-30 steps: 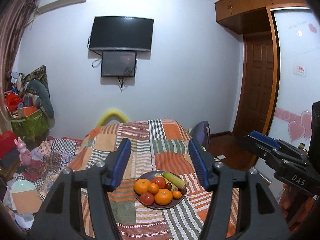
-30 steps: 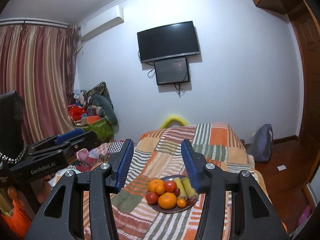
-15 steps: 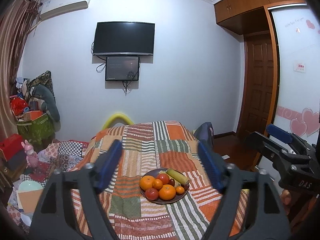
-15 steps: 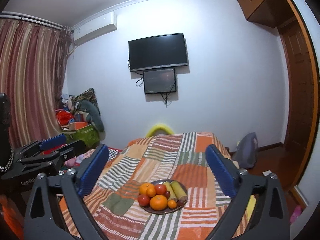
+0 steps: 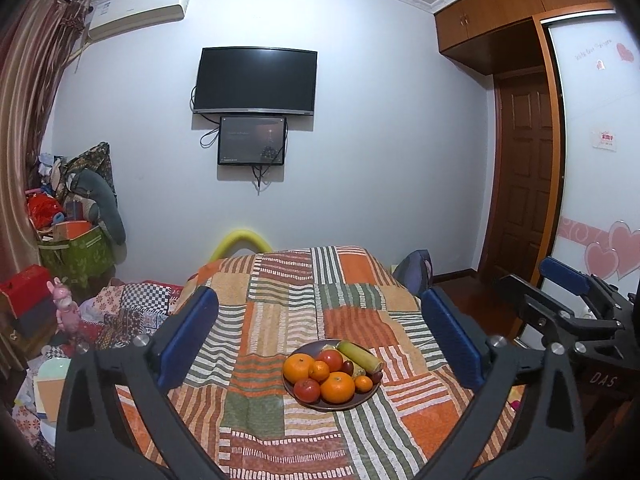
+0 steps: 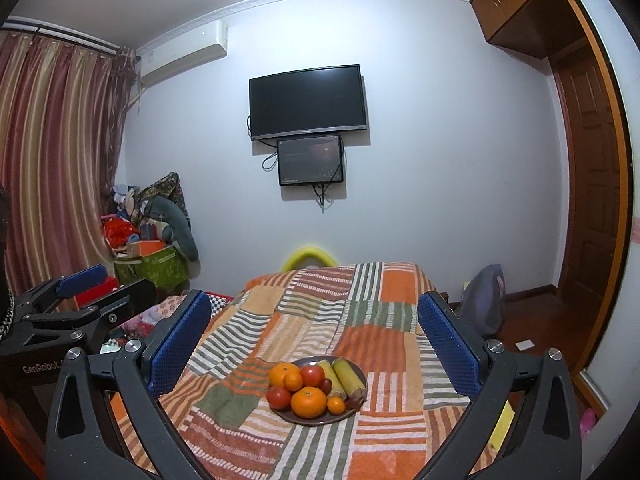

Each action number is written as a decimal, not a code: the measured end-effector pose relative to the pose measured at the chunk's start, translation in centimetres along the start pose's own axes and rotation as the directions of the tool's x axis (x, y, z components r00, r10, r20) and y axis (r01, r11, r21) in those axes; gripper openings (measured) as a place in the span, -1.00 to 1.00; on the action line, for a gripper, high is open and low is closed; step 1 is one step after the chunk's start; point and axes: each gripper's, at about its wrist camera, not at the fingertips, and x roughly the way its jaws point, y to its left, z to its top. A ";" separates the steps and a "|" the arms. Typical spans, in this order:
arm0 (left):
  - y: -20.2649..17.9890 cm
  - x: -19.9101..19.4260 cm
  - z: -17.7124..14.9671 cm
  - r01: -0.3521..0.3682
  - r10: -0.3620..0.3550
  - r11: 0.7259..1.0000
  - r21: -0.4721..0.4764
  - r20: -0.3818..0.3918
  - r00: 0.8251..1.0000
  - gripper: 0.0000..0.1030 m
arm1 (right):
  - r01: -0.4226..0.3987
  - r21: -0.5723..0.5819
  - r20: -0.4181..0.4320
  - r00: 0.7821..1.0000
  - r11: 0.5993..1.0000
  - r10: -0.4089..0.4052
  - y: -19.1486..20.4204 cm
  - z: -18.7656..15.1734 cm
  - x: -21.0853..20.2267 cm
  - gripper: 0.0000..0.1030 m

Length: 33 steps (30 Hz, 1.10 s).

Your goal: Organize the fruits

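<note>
A dark plate (image 5: pixel 362 399) of fruit sits on a patchwork striped blanket (image 5: pixel 280 320). It holds oranges (image 5: pixel 338 387), red tomatoes (image 5: pixel 307 389) and green-yellow bananas (image 5: pixel 359 356). The plate also shows in the right wrist view (image 6: pixel 296 418) with an orange (image 6: pixel 308 401) in front. My left gripper (image 5: pixel 320 328) is wide open and empty, well back from the plate. My right gripper (image 6: pixel 314 326) is wide open and empty too. Each gripper shows at the edge of the other's view: the right gripper (image 5: pixel 568 300) and the left gripper (image 6: pixel 80 296).
A wall TV (image 5: pixel 256 80) and a small screen (image 5: pixel 252 141) hang on the far wall. Cluttered bags and boxes (image 5: pixel 72 232) stand at left by the curtains (image 6: pixel 52 160). A wooden door (image 5: pixel 524 184) and a grey bag (image 6: pixel 482 304) are at right.
Both grippers have opened from narrow to wide. Both have pulled up and back a little, so the plate sits lower between the fingers.
</note>
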 end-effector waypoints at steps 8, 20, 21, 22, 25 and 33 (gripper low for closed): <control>-0.2 0.0 -0.1 0.001 -0.001 1.000 0.007 0.002 1.000 1.00 | 0.006 0.002 0.010 1.000 1.000 -0.006 0.0 0.1 -0.5 1.00; -0.2 -0.1 -0.1 0.003 -0.003 1.000 0.001 -0.004 1.000 1.00 | 0.010 0.001 0.015 1.000 1.000 -0.010 0.0 0.5 -0.8 1.00; -0.2 0.0 0.0 0.000 0.000 1.000 0.001 -0.004 1.000 1.00 | 0.011 0.001 0.015 1.000 1.000 -0.011 0.0 0.4 -0.7 1.00; -0.2 0.0 -0.1 -0.004 0.004 1.000 0.001 -0.004 1.000 1.00 | 0.011 0.001 0.015 1.000 1.000 -0.011 0.0 0.4 -0.7 1.00; -0.2 0.2 0.0 0.000 0.000 1.000 -0.003 -0.009 1.000 1.00 | 0.012 0.001 0.015 1.000 1.000 -0.012 0.0 0.5 -0.8 1.00; -0.2 0.2 0.1 0.001 -0.001 1.000 -0.004 -0.010 1.000 1.00 | 0.011 0.002 0.016 1.000 1.000 -0.011 0.0 0.4 -0.9 1.00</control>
